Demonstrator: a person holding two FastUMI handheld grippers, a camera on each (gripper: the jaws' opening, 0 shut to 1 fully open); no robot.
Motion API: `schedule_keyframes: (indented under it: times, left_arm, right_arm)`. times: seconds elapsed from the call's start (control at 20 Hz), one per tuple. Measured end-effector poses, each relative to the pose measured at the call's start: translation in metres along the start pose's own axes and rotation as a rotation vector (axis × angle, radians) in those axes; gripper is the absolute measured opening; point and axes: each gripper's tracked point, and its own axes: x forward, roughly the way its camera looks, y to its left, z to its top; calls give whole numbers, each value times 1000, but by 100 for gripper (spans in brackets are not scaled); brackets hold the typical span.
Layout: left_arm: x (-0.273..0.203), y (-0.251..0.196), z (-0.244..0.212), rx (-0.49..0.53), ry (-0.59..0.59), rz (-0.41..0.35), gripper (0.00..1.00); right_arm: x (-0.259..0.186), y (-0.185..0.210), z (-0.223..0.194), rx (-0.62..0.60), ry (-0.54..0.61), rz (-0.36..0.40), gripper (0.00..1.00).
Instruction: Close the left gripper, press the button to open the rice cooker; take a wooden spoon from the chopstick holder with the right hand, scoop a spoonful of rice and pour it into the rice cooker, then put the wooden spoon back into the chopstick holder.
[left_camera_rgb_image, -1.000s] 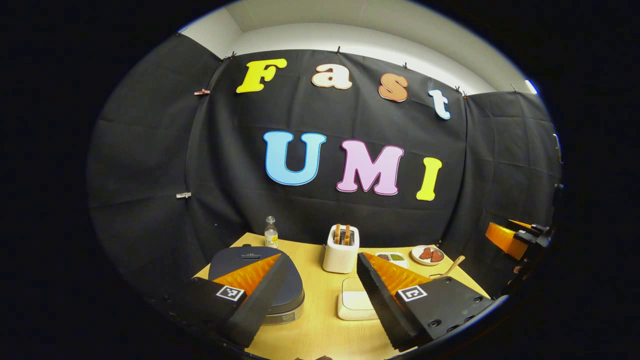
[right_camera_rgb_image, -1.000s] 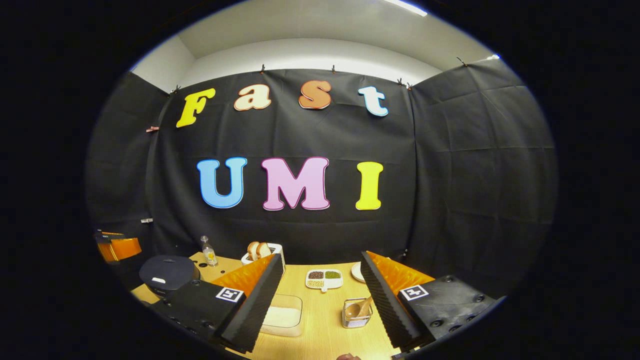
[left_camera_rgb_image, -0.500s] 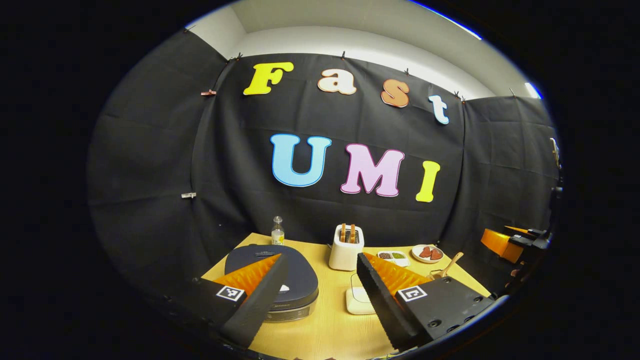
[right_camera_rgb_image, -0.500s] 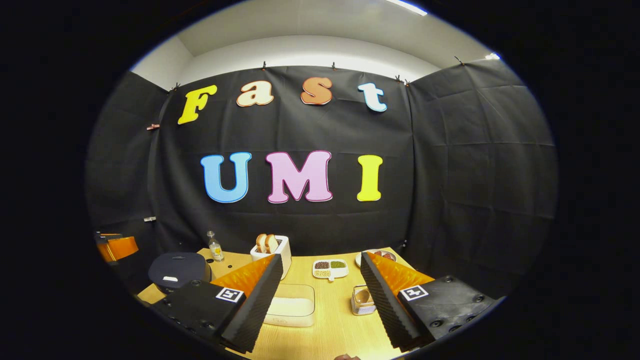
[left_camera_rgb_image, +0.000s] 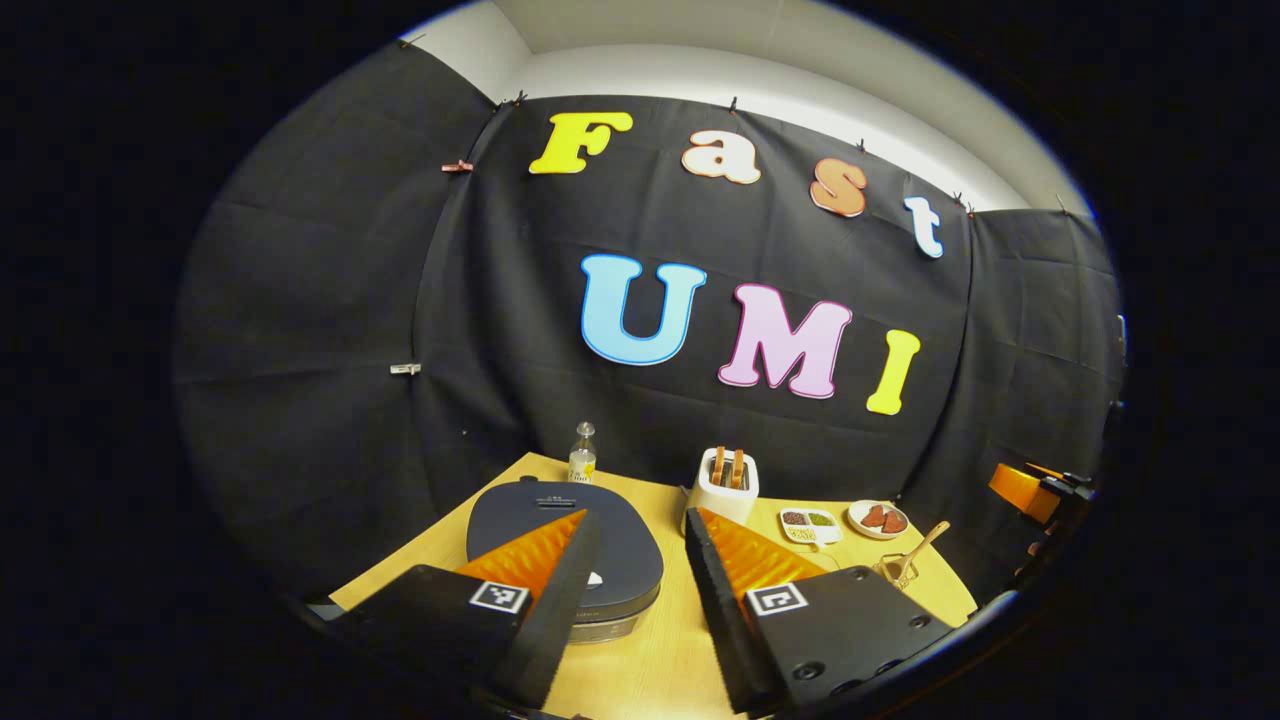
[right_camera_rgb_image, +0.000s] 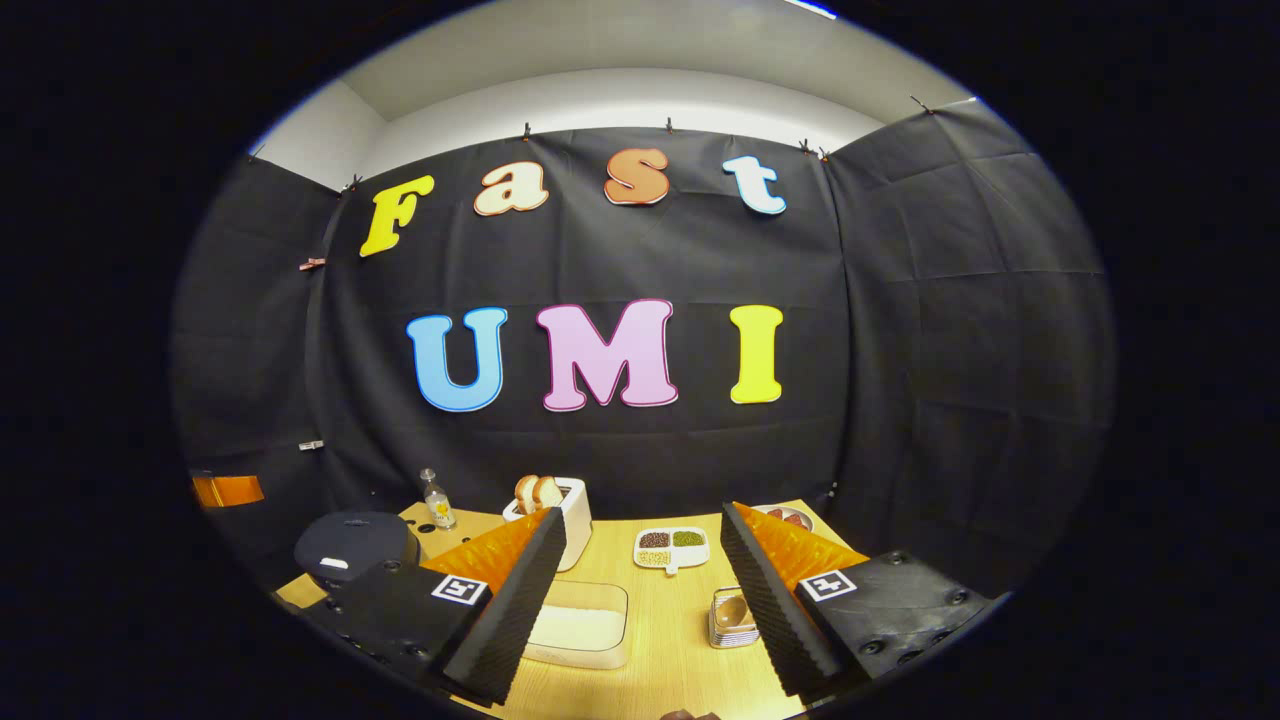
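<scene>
- The rice cooker (left_camera_rgb_image: 565, 545) sits at the near left of the wooden table (left_camera_rgb_image: 660, 660), its dark lid down. A small pale button (left_camera_rgb_image: 594, 578) shows at the lid's front edge. It looks like a rigid latch that wants one firm, square push from a closed tip, and the cooker seems heavy enough not to slide under it.
- The left gripper (left_camera_rgb_image: 640, 585) hangs just above and in front of the cooker. Its jaws stand part-way apart with nothing between them, and the button shows in the gap, so I judge the closing step is not yet finished.
- The wooden spoon (left_camera_rgb_image: 925, 547) stands tilted in the wire chopstick holder (right_camera_rgb_image: 733, 622) at the table's right side, handle up and leaning outward. It should be light, stiff and a little smooth, so the exposed upper handle is the place to pinch. The light holder may lift or tip if the spoon drags on it.
- The right gripper (right_camera_rgb_image: 640, 590) hovers over the near table edge, jaws wide and empty. The holder is just inside its right finger (right_camera_rgb_image: 770, 590).
- The clear rice container (right_camera_rgb_image: 585, 630) lies by its left finger (right_camera_rgb_image: 510, 600), with white rice inside. Loose grains will spill from a tilted spoon.
- Farther back stand a toaster (left_camera_rgb_image: 727, 487) with bread slices, a small bottle (left_camera_rgb_image: 582, 455), a divided dish of beans (right_camera_rgb_image: 671, 547) and a plate (left_camera_rgb_image: 878, 518).
</scene>
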Motion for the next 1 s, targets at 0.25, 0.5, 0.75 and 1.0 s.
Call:
schedule_keyframes:
  times: [0.25, 0.5, 0.75, 1.0]
  left_arm:
    - [30, 11, -40, -67, 157, 38, 22]
    - [55, 28, -73, -130, 230, 84, 6]
    - [84, 47, -78, -134, 228, 122, 5]
    - [107, 63, -104, -138, 282, 157, 6]
  right_arm:
    - [18, -31, -26, -6, 61, 25, 97]
    - [37, -52, -45, 6, 110, 54, 98]
    - [46, -68, -57, 2, 130, 69, 97]
    - [46, -79, -67, 15, 155, 67, 97]
